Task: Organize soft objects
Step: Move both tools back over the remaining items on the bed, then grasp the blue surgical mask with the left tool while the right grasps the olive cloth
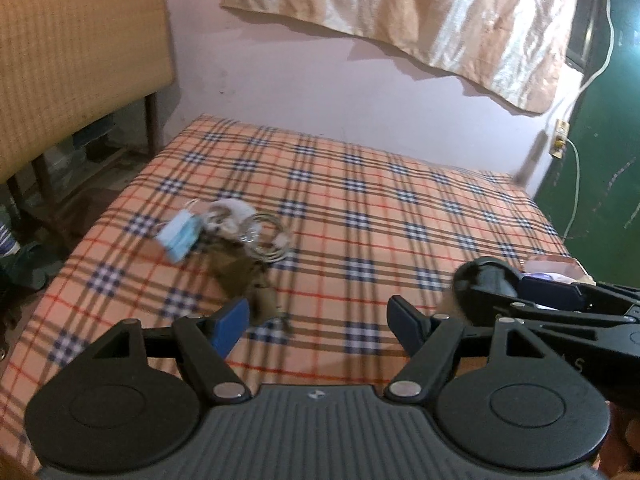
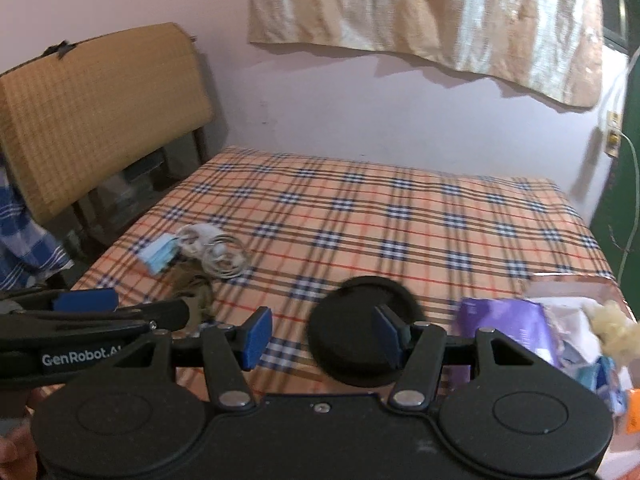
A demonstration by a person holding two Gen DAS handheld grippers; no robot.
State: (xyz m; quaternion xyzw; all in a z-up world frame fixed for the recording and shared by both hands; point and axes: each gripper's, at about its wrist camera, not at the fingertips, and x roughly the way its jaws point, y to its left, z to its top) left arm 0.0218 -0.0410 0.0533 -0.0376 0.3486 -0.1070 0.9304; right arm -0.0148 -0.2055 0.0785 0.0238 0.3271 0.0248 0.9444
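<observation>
A blue face mask (image 1: 179,236) lies near the bed's (image 1: 360,216) left edge, touching a white coiled cable (image 1: 264,240) and a brown cloth (image 1: 244,276) just nearer the front edge. At the bed's right front corner sits an open box (image 2: 576,292) of soft packets. The left gripper (image 1: 318,320) stands wide and empty. The right gripper (image 2: 320,336) holds a round black pad (image 2: 360,332), though the grip is unclear.

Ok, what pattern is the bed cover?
The bed cover is orange-tan plaid with navy-and-white checks and thin red lines; clearest in the left wrist view.
</observation>
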